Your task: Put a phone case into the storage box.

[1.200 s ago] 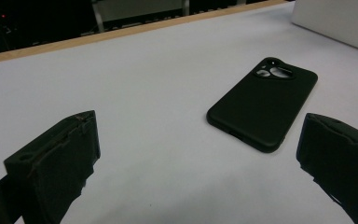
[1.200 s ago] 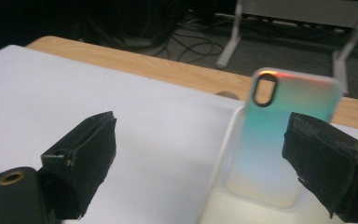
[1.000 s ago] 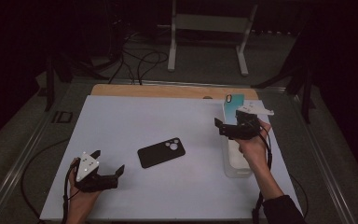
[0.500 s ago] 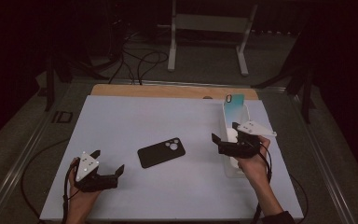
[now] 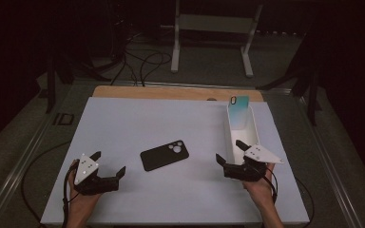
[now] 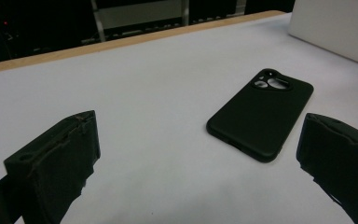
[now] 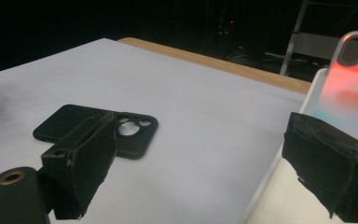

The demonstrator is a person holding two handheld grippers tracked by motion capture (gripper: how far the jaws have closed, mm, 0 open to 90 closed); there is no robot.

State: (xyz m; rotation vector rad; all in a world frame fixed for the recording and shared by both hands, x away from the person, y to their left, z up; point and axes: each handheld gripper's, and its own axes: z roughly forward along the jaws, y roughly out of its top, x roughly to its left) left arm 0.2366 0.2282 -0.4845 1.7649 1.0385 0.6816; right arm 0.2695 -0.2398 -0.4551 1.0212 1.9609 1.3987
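Black phone case [image 5: 164,155] lies flat mid-desk between both empty, wide-apart tools; pinching its thin edge risks skidding it.

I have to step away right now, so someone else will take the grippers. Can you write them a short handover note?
Left gripper: open, empty, low over the white table at its near left, jaws toward the black phone case.
Right gripper: open, empty, at the near end of the white bin.
Things: a teal phone case leans in the bin's far end. The black one lies flat mid-table, camera cutout up, touched by neither gripper.
Done: one case in the bin.
Left: probably to pick up the black case and put it in the bin too.
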